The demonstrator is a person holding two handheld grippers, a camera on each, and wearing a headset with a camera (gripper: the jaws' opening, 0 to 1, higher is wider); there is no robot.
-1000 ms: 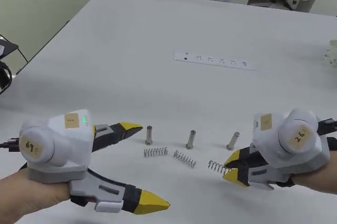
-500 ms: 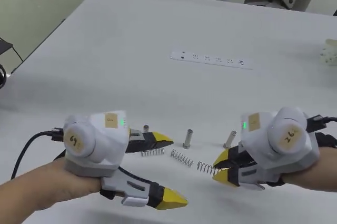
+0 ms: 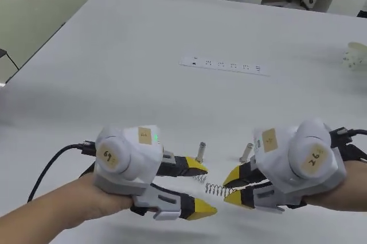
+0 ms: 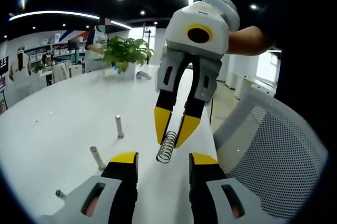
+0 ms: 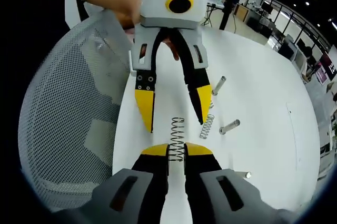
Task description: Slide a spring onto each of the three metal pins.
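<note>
Yellow tips of my right tongs (image 5: pixel 177 151) are drawn narrow on the near end of a spring (image 5: pixel 177 132), low centre in the right gripper view. The coil touches both tips and juts straight ahead, up the frame. Its free end lies between the tips of my left tongs (image 5: pixel 174 116), which stand wide apart, touch nothing and hold nothing.

That same view gives me three pins (image 5: pixel 230 126) strung down the right side of the white table (image 5: pixel 263 66). It also shows a loose spring (image 5: pixel 207 126) lying flat just beside the middle pin, and a mesh chair (image 5: pixel 73 108) on the left.

From the head view I get two pins (image 3: pixel 200 151) upright at mid-frame, just above the two pairs of tips. The held spring (image 3: pixel 215 188) runs left to right across the small gap between them, near level. A power strip (image 3: pixel 223 65) lies well beyond, in the upper middle.

In the left gripper view the spring (image 4: pixel 167 147) slants from the right tongs (image 4: pixel 172 133) at centre down toward my own wide left tips (image 4: pixel 163 159) at the bottom, with its lower end the free one. The pins (image 4: pixel 119 127) stand at lower left.
</note>
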